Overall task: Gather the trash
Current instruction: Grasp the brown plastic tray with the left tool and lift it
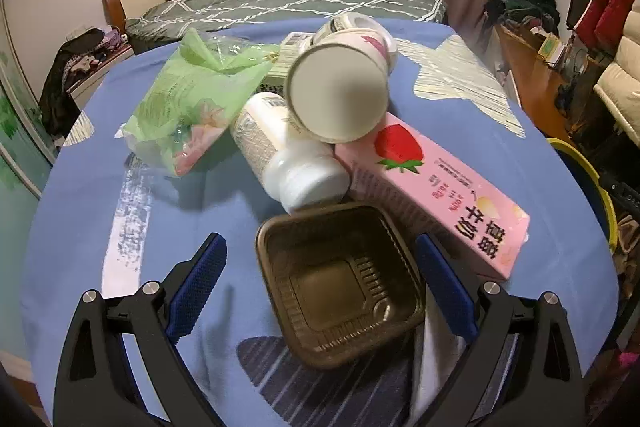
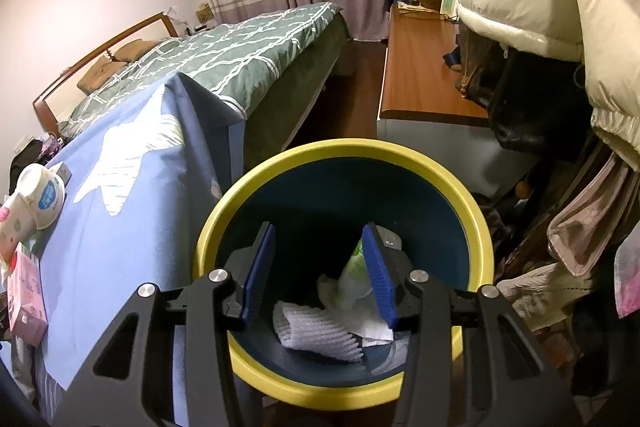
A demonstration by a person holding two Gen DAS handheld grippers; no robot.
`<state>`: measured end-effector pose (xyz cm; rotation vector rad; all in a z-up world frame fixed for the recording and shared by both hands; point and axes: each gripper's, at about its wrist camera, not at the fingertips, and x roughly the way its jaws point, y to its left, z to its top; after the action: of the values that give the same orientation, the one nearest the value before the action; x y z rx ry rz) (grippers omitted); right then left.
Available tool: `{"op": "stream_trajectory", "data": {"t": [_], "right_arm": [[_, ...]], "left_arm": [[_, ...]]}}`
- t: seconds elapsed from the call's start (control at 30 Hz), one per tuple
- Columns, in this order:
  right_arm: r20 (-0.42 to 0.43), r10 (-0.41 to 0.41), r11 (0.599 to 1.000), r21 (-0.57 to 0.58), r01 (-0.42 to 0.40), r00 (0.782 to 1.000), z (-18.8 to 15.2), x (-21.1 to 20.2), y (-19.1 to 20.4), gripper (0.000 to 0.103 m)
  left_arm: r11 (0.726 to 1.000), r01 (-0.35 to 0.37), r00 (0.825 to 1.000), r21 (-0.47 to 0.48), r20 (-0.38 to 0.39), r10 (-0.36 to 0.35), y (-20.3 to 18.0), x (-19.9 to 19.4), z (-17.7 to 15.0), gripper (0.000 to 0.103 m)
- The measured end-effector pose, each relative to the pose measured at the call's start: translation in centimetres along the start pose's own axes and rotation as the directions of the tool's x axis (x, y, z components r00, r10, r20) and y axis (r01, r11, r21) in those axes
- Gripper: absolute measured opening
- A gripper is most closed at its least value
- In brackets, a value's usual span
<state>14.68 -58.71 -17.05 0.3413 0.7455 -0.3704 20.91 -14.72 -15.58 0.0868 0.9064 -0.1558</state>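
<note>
A: Bedroom, blue cloth point(image 1: 460, 155) over table, trash piled on it. Left gripper point(image 1: 320, 279) spread wide around brown tray point(image 1: 340, 291), pads not touching.

B: Right gripper point(image 2: 318, 267)?

A: Over yellow-rimmed bin point(image 2: 344, 147), half open, gripping nothing.

B: Progress?

A: Partly done, judging by bin: foam net point(image 2: 316, 331), tissue, green-white wrapper already inside. Left on cloth: tray, white bottle point(image 1: 288, 155), pink carton point(image 1: 436, 195), cup point(image 1: 340, 87), green bag point(image 1: 192, 103), more behind.

B: Next?

A: Probably close on tray, carry to bin. Most of pile untouched.
</note>
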Motion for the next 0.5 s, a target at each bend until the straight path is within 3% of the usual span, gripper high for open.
{"op": "stream_trajectory", "data": {"t": [0.2,0.3,0.5], "right_arm": [[-0.001,0.005,1.000,0.005,-0.005,1.000,0.0,-0.1,-0.2,0.044],[-0.005,0.011,1.000,0.000,-0.011,1.000,0.1,0.0,0.1,0.044],[-0.014,0.026,0.999,-0.020,-0.026,1.000,-0.1,0.0,0.8,0.044]], "left_arm": [[0.998,-0.022,0.999,-0.064,-0.025,0.020,2.8,0.0,0.3,0.094],[0.995,0.029,0.998,-0.092,-0.049,-0.033,3.3,0.2,0.3,0.094],[0.995,0.100,0.995,0.009,-0.021,-0.100,2.9,-0.7,0.2,0.094]]}}
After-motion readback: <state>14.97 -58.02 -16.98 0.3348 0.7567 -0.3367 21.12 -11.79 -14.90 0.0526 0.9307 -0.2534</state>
